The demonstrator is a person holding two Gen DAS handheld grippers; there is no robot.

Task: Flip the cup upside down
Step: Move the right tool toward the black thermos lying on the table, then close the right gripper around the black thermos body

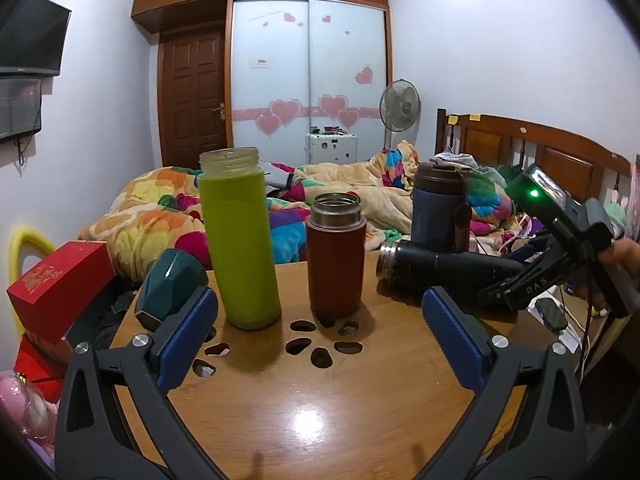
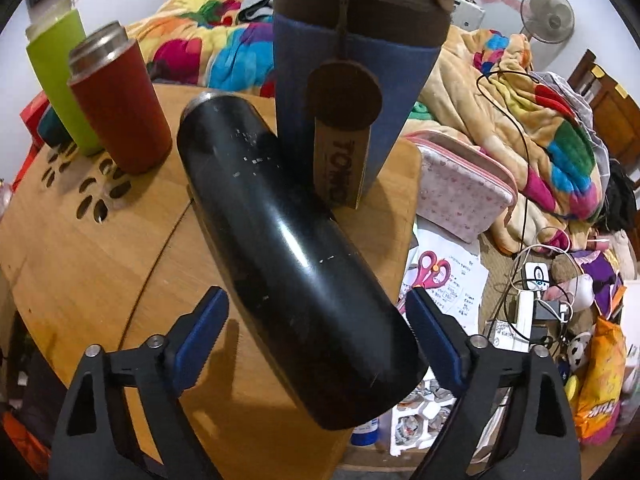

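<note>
The black cup (image 2: 288,240) lies sideways above the wooden tabletop (image 2: 100,280), between the fingers of the right claw (image 2: 316,332), which are apart; the right finger looks to touch it. Its steel mouth points at the red cup (image 2: 120,108). Behind stands a blue cup (image 2: 356,60) with a brown tag (image 2: 340,168) reading "TOMIC". The right claw says "DAS". The left claw (image 1: 320,340) is wide apart, holding nothing, near the green bottle (image 1: 240,240).
</note>
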